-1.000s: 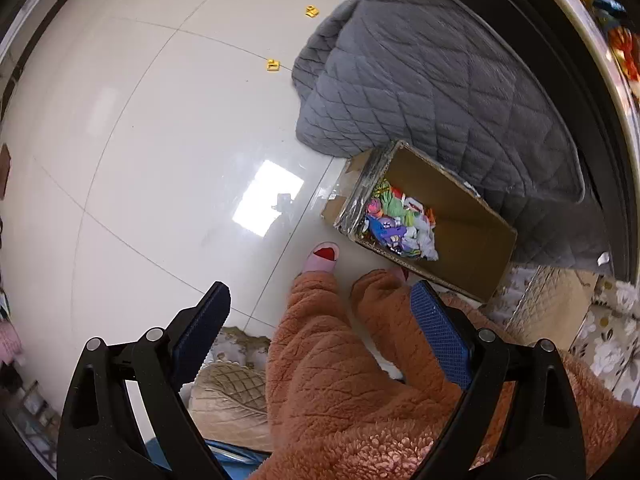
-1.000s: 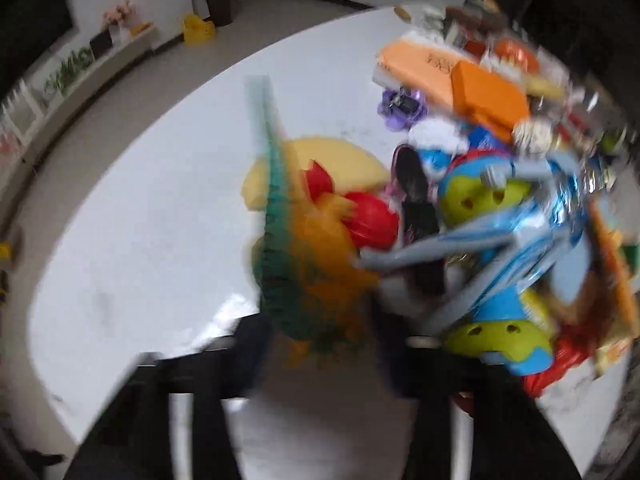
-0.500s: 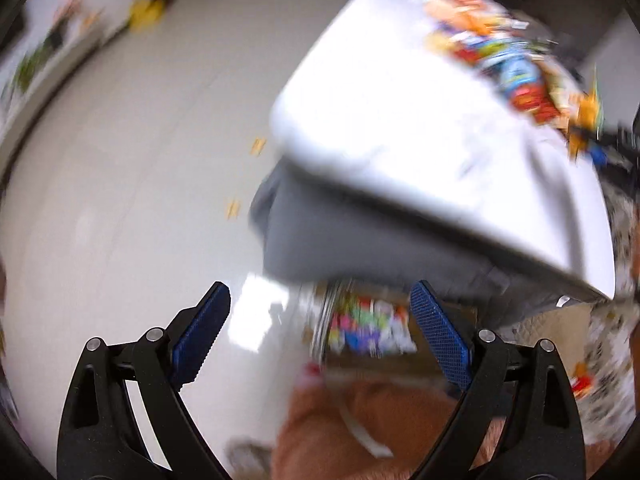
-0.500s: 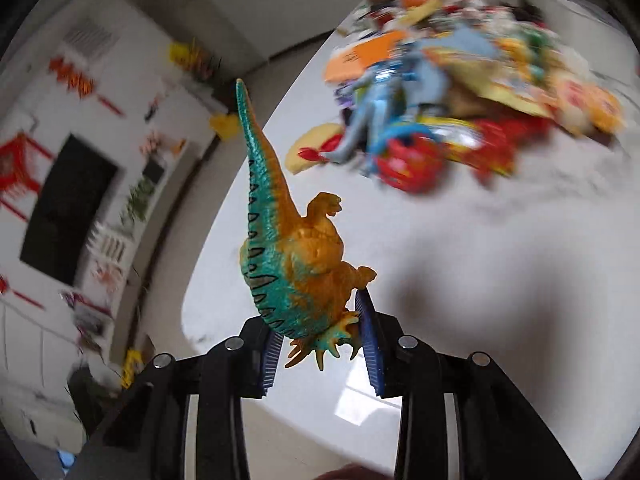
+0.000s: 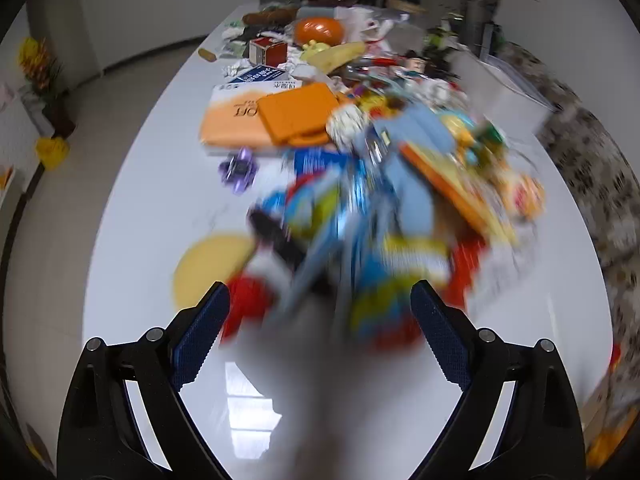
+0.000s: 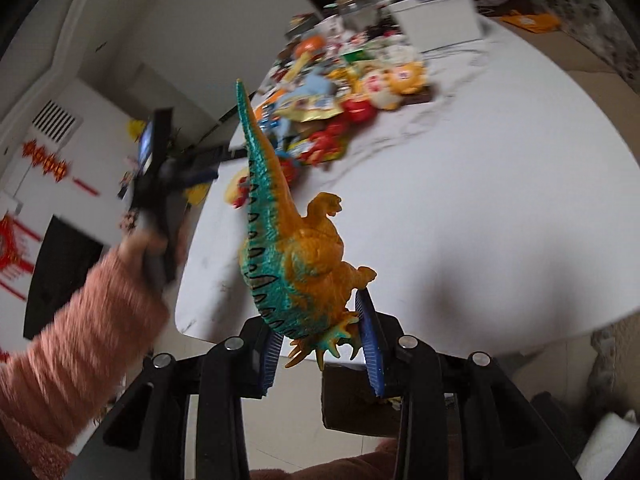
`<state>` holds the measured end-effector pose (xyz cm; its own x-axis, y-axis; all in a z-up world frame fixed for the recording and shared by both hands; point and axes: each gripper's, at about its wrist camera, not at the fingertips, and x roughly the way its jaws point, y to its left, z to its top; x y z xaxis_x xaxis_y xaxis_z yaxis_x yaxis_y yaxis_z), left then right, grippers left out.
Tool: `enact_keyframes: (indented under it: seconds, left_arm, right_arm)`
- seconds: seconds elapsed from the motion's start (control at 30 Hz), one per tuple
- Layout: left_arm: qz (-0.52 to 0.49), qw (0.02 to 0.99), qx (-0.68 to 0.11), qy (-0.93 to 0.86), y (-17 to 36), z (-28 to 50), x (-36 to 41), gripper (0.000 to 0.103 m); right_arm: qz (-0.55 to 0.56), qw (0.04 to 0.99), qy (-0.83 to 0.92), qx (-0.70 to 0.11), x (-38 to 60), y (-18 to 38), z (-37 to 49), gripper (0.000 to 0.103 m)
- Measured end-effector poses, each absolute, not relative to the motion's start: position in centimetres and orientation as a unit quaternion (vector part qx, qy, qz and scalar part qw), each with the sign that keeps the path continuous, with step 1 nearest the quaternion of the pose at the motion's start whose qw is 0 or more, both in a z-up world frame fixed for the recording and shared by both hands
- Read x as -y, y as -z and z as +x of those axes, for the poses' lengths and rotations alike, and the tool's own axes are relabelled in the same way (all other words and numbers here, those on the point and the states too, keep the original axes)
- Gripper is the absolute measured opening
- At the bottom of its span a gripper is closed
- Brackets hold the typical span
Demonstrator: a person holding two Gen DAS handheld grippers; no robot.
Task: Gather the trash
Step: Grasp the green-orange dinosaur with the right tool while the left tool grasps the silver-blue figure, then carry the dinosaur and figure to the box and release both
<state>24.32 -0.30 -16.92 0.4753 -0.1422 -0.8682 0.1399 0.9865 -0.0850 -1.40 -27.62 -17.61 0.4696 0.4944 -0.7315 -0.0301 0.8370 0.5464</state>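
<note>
Gripping toy dinosaur, right hand-held gripper.

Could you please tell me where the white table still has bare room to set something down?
The table is bare along its left edge beside the orange box, and at the near end before the yellow disc. The middle and far end are crowded with a toy pile.

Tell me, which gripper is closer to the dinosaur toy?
Right. The right gripper is clamped on the dinosaur toy, holding it off the white table. The left gripper is open over the toy pile, apart from it.
</note>
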Motion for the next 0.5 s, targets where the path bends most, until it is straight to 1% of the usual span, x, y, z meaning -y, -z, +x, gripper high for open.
enact_keyframes:
  seconds: [0.1, 0.13, 0.17, 0.2, 0.23, 0.37, 0.5]
  left_arm:
    - [-0.006, 0.843, -0.534, 0.058, 18.6, 27.6, 0.9, 0.089]
    - [-0.002, 0.840, -0.539, 0.054, 18.8, 27.9, 1.0, 0.088]
    - [-0.001, 0.840, -0.540, 0.055, 19.0, 28.0, 1.2, 0.063]
    - [-0.011, 0.836, -0.545, 0.067, 19.3, 28.1, 1.1, 0.049]
    - [-0.025, 0.834, -0.547, 0.070, 19.2, 28.1, 0.9, 0.041]
    - [-0.064, 0.833, -0.542, 0.090, 17.9, 27.0, -0.8, 0.037]
    - [-0.088, 0.847, -0.509, 0.126, 14.2, 24.1, -3.0, 0.034]
  right_arm:
    - [0.257, 0.823, -0.136, -0.487, 29.9, 17.9, -3.1, 0.035]
    - [0.260, 0.824, -0.130, -0.486, 30.3, 18.0, -3.4, 0.035]
    - [0.262, 0.824, -0.123, -0.487, 30.7, 18.1, -3.7, 0.035]
    - [0.263, 0.824, -0.119, -0.487, 31.0, 18.0, -4.1, 0.035]
    - [0.267, 0.824, -0.114, -0.487, 31.4, 18.1, -4.4, 0.035]
    - [0.273, 0.827, -0.112, -0.479, 31.9, 17.8, -4.6, 0.035]
    - [0.269, 0.829, -0.126, -0.474, 30.9, 17.4, -3.8, 0.035]
